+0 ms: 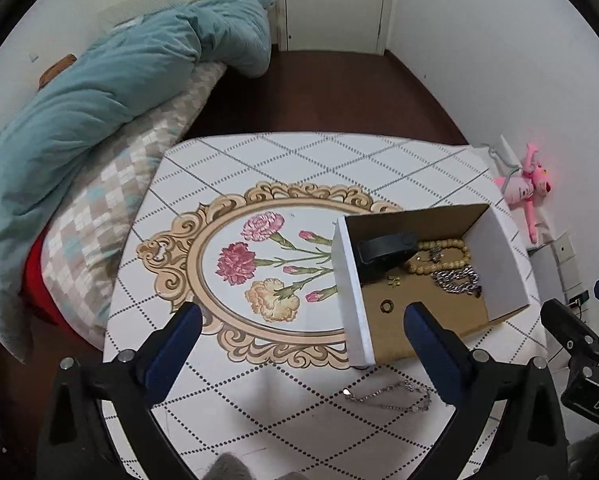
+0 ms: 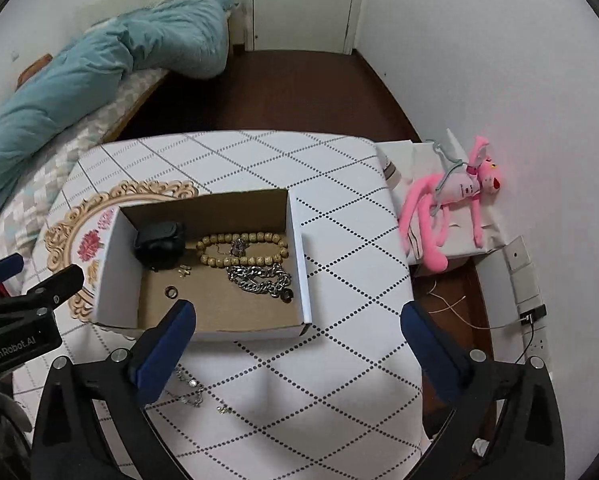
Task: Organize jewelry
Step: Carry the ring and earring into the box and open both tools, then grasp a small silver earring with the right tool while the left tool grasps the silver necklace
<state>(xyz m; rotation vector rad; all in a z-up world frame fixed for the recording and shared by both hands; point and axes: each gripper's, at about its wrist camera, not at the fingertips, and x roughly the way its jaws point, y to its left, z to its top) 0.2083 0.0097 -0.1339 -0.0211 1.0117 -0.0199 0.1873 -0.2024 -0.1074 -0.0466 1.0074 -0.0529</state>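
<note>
While both sets of fingers stand wide apart and hold nothing, the thin chain (image 1: 391,396) lies flat on the worktop (image 1: 259,152), stretched sideways just in front of the box (image 1: 355,292), nearer the left gripper (image 1: 303,334).

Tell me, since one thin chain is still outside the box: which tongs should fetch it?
Left, probably. The thin chain lies on the tablecloth between the open left tongs, just short of the box. From the right tongs it sits off behind one finger.
</note>
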